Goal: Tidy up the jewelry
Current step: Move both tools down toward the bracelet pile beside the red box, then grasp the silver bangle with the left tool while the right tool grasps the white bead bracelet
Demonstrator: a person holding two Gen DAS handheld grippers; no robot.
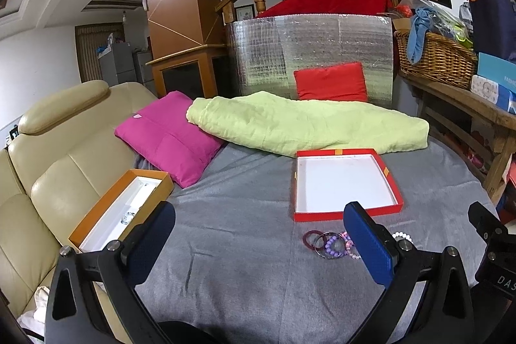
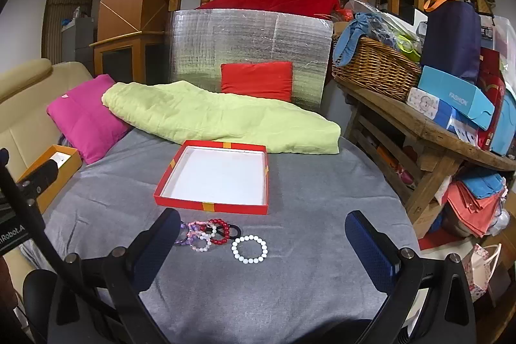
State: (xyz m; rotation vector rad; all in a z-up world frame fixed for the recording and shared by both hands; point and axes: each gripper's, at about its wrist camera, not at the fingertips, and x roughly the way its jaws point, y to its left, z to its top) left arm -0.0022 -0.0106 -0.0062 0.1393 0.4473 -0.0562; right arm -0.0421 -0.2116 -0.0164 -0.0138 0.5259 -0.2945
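A red tray-like box (image 1: 346,216) (image 2: 209,204) with a white floor stands open and empty on the grey blanket. In front of it lies a cluster of bracelets (image 1: 333,244) (image 2: 206,234): purple, pink, red beads, dark rings. A white bead bracelet (image 2: 249,249) lies apart to the right. A long orange box (image 1: 96,208) (image 2: 69,165) at the left holds a small shiny piece (image 1: 127,217). My left gripper (image 1: 258,234) is open and empty, hovering left of the cluster. My right gripper (image 2: 262,244) is open and empty, just above the white bracelet.
A green quilt (image 1: 306,121), a pink cushion (image 1: 167,137) and a red cushion (image 1: 330,81) lie behind the red box. A beige leather sofa (image 1: 48,166) is at the left. A wooden bench (image 2: 419,124) with a wicker basket (image 2: 374,66) and boxes stands at the right.
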